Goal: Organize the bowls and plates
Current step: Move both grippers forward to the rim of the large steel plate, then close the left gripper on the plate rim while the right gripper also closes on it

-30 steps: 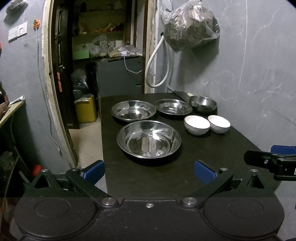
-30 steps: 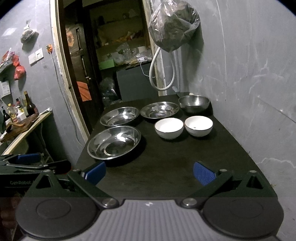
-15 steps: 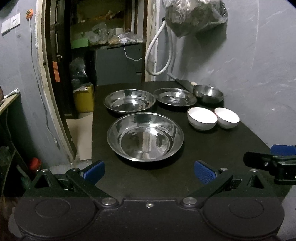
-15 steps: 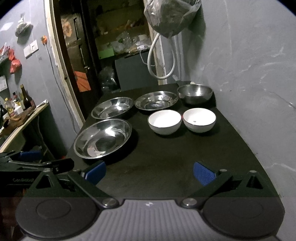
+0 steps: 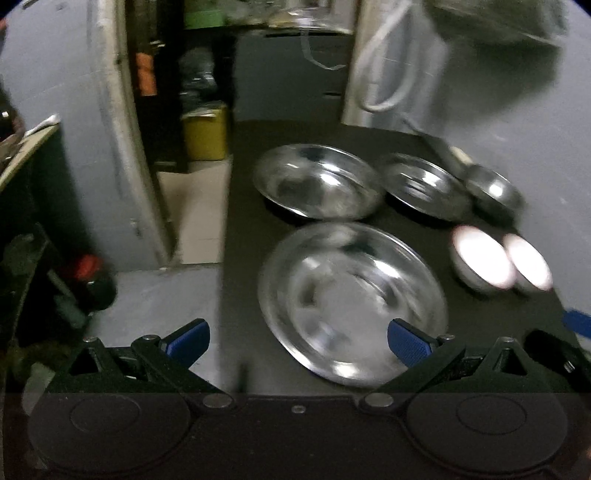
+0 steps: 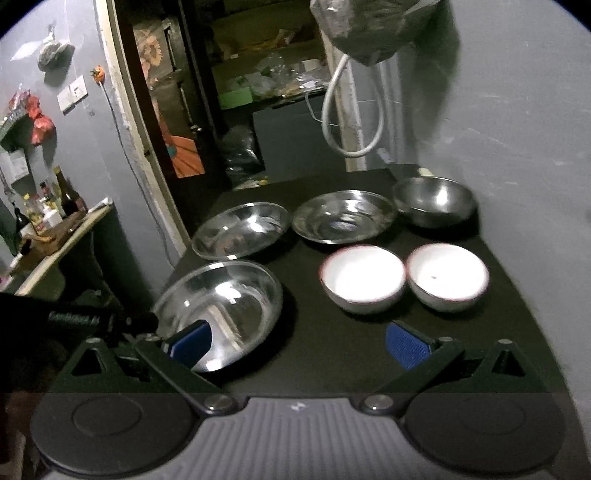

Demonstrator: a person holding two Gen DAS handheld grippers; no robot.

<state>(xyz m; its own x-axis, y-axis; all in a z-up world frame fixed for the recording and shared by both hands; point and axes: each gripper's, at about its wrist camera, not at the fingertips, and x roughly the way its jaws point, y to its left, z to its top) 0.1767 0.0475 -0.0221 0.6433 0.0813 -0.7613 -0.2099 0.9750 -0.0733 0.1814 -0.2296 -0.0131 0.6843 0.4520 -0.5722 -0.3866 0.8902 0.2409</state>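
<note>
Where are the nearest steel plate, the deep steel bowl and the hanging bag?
nearest steel plate (image 6: 221,299): right wrist view, on its shiny floor.
deep steel bowl (image 6: 434,201): right wrist view, inner wall.
hanging bag (image 6: 369,29): right wrist view, bulging middle.

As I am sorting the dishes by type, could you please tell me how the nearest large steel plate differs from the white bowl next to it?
The wide, shallow stainless steel plate is shiny metal; the round white ceramic bowl is matte white with a dark rim line. The plate is broader and flatter, the bowl smaller and deeper. The plate sits near the black table's left edge, the bowl further right. Both stand upright, empty and untouched.
</note>
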